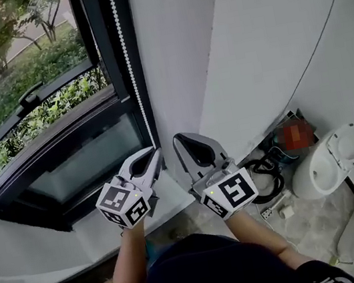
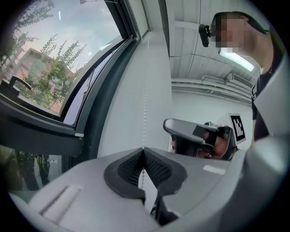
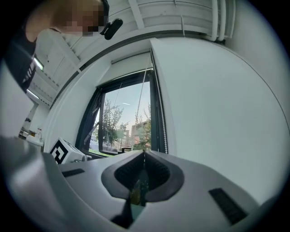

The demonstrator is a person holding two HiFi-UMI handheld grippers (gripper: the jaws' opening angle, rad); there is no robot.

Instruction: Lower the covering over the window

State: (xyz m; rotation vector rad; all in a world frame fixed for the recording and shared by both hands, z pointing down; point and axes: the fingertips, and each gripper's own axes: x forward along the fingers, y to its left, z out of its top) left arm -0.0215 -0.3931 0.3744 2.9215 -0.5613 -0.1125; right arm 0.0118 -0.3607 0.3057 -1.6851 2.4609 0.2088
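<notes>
Bead chain (image 2: 144, 118), white — pinched in left tongs (image 2: 144, 150)

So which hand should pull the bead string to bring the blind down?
Left, probably. The left gripper is shut on the bead chain, right by the window frame. The right gripper is shut too, but on nothing, and sits off to the chain's side by the white wall.
</notes>
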